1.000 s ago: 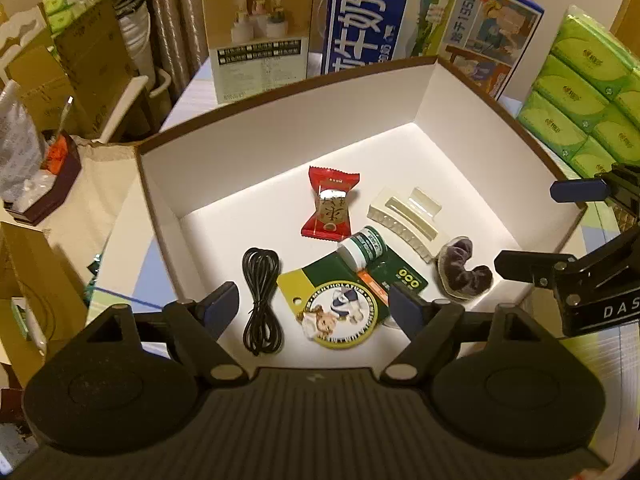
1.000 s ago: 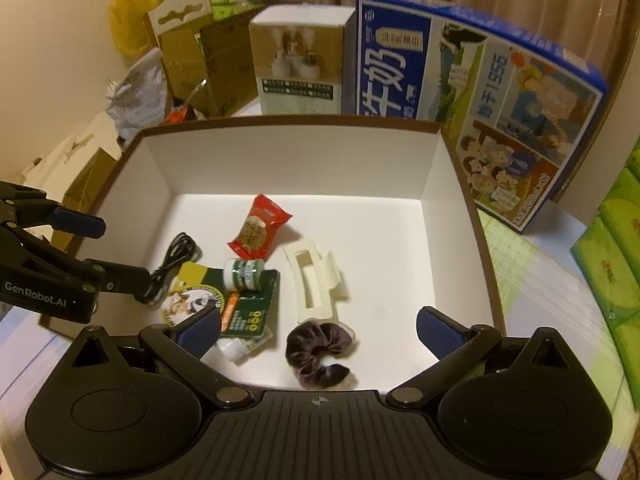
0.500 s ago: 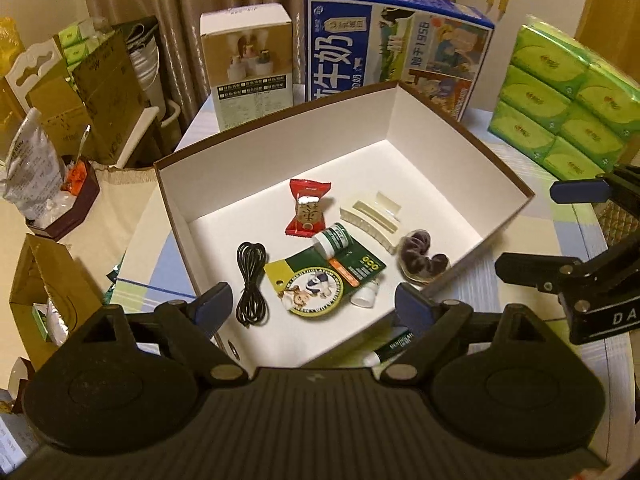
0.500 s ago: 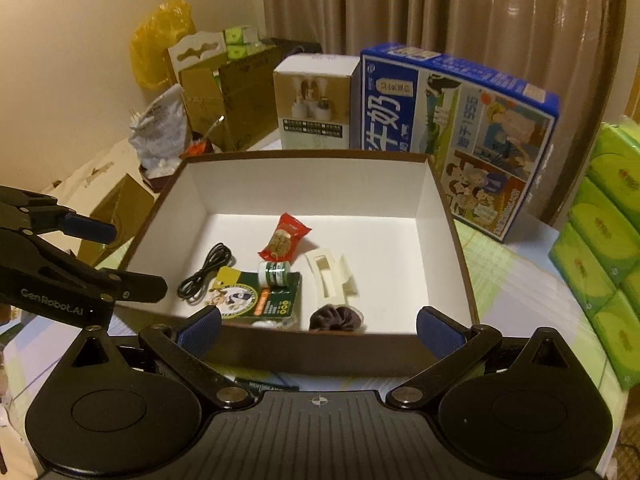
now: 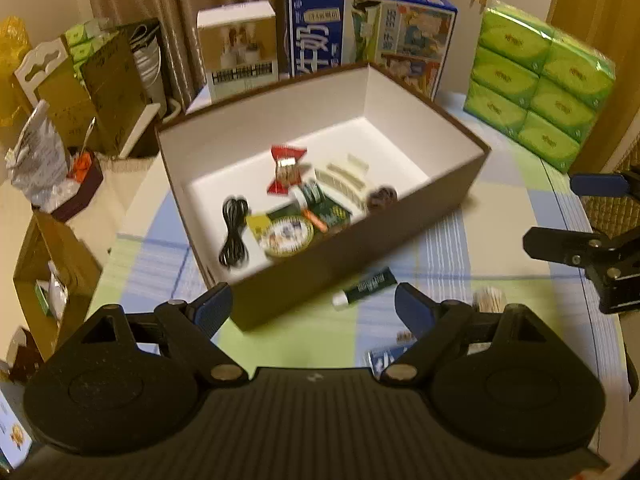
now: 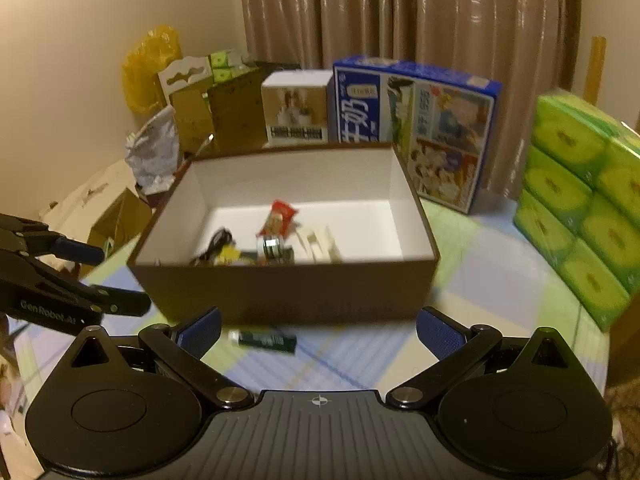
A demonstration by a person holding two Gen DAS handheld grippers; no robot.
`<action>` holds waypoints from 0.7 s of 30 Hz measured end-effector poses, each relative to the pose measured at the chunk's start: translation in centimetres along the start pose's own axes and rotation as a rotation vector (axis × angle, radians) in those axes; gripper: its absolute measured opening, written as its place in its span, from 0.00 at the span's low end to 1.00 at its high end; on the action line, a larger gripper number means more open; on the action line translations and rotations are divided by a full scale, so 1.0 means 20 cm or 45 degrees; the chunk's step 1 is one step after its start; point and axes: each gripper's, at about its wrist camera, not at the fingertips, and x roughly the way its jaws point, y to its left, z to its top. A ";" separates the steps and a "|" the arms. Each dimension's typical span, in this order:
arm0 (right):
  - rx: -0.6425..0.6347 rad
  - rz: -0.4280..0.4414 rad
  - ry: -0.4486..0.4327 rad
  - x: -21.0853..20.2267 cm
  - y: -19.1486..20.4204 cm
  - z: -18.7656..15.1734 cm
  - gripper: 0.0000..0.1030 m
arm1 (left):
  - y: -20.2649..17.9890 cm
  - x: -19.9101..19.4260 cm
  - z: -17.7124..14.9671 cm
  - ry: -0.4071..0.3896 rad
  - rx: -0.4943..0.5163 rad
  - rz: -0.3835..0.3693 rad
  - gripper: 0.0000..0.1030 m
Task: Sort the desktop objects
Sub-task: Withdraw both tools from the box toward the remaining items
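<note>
On the desk (image 5: pixel 500 240), with its checked cloth, stands the brown box (image 5: pixel 400 236), open-topped, white inside. We hold both grippers back from its near wall. Left gripper (image 5: pixel 313 308): jaws spread wide, nothing between them. Right gripper (image 6: pixel 319 327): likewise spread and empty.

Inside the box, largest first: a cream hair clip (image 5: pixel 344 176), a green card with a round badge (image 5: pixel 288 234), a coiled black cable (image 5: pixel 234 232), a red candy wrapper (image 5: pixel 286 168), a dark scrunchie (image 5: pixel 382 198) against the near wall, a small green-capped bottle (image 6: pixel 274 246). Blur hides finer detail.

Outside the box, unsorted as we judge it: a dark green tube (image 5: pixel 366 286) with a white cap, lying flat on the cloth just beside the near wall. In the right wrist view the tube (image 6: pixel 264 340) lies crosswise just ahead of the fingertips. Smaller bits sit nearer us by the left gripper's right finger: a blue-and-white packet (image 5: pixel 382 358), and something pale and bristly (image 5: pixel 486 300) that we cannot identify.

Handling judgement for the tube: light, soft-walled, likely to roll and to dent if squeezed hard. We would take it across its middle, fingers square to its long axis, with a gentle pinch. The smooth skin may slip; the cap end looks stiffer.
</note>
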 end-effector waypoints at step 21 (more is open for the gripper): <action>0.139 -0.033 0.148 -0.05 -0.02 -0.44 0.98 | -0.18 0.02 -0.35 0.120 -0.018 -0.021 0.83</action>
